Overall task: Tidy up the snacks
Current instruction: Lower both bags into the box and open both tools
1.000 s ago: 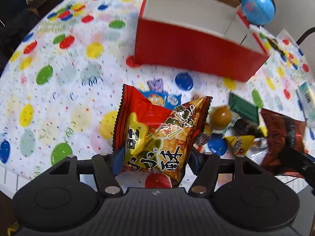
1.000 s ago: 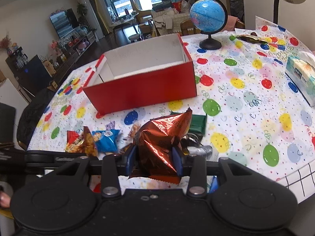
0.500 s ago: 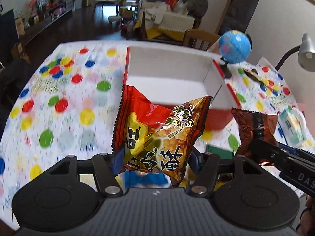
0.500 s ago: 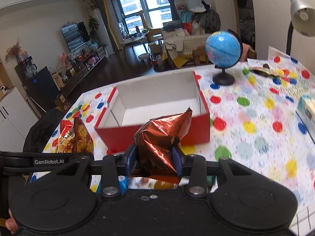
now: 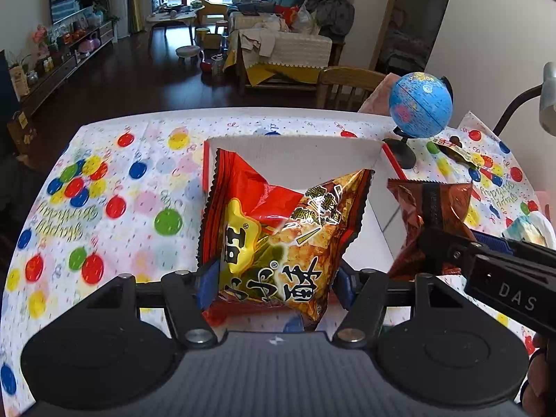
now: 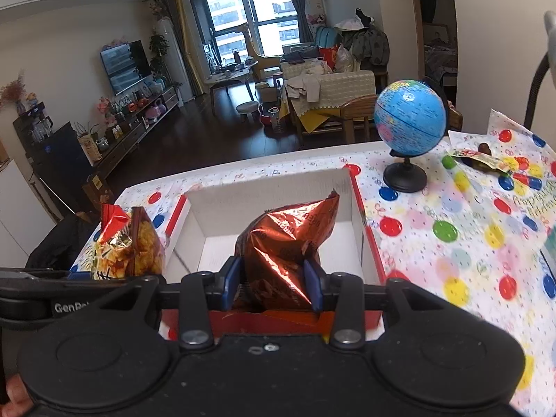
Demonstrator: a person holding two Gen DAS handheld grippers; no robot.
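My left gripper (image 5: pixel 274 286) is shut on a red and gold snack bag (image 5: pixel 278 229) and holds it above the near part of the red box (image 5: pixel 305 153), which has a white inside. My right gripper (image 6: pixel 274 283) is shut on a copper-brown foil snack bag (image 6: pixel 288 239) and holds it over the same box (image 6: pixel 271 191). The brown bag (image 5: pixel 431 215) shows at the right in the left wrist view. The red and gold bag (image 6: pixel 128 243) shows at the left in the right wrist view.
The box stands on a table with a balloon-print cloth (image 5: pixel 121 208). A blue globe (image 6: pixel 410 121) on a black stand is at the back right. A snack wrapper (image 6: pixel 483 160) lies beyond it. A tissue pack (image 5: pixel 528 226) lies at the right edge.
Both grippers have lifted their bags from the snack pile and moved forward over the red box. The loose snacks on the table have dropped out of view.
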